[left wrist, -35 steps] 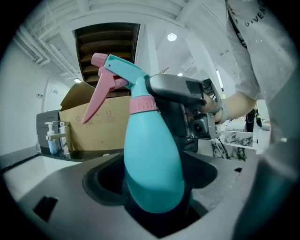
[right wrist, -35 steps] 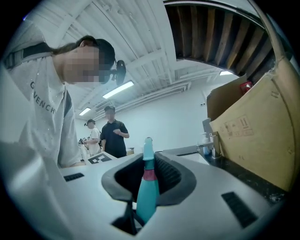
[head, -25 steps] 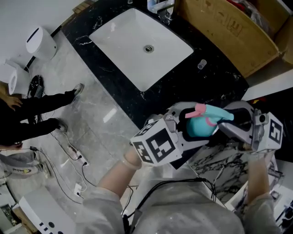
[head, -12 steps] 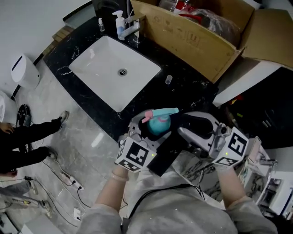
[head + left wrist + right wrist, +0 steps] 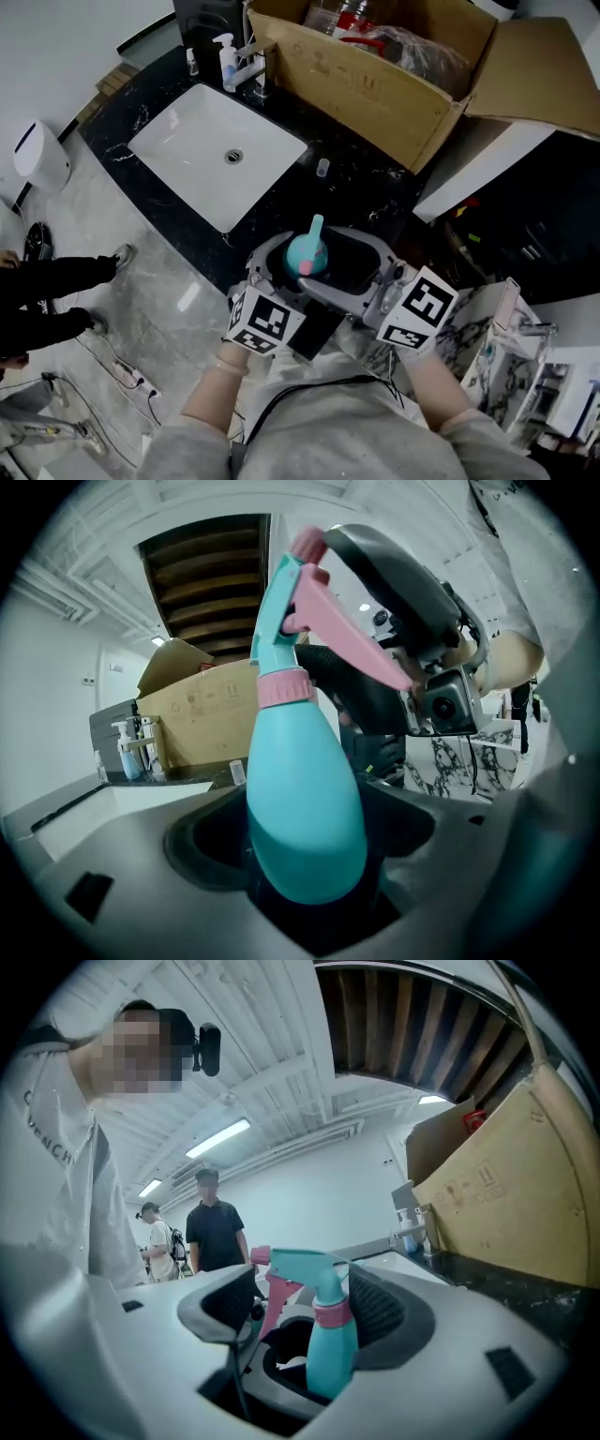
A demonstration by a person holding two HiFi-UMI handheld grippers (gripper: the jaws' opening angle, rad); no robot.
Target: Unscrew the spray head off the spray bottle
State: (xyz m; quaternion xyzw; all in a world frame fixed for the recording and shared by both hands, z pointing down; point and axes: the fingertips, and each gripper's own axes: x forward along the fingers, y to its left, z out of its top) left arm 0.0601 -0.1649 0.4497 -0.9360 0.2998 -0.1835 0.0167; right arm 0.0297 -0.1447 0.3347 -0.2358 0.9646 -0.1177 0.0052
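A teal spray bottle (image 5: 307, 253) with a pink collar (image 5: 283, 688) and pink trigger (image 5: 347, 649) stands upright between both grippers. My left gripper (image 5: 305, 855) is shut on the bottle's round body (image 5: 302, 799), low down. My right gripper (image 5: 300, 1312) reaches in from the right at the height of the spray head (image 5: 305, 1265). Its jaws are opening. The ribbed pads (image 5: 380, 1307) stand apart on either side of the head and collar without pressing on them. In the head view the nozzle points away from me, over the counter edge.
A black marble counter (image 5: 375, 187) holds a white sink (image 5: 178, 141), a soap dispenser (image 5: 225, 61) and a small clear cap (image 5: 322, 168). A big open cardboard box (image 5: 375, 94) stands behind. A person's legs (image 5: 56, 281) are on the floor at left; two people (image 5: 214, 1222) stand farther off.
The right gripper's jaws have spread wide and let go of the spray head. Both grippers have drawn closer together, and the bottle now stands upright with its nozzle pointing away.
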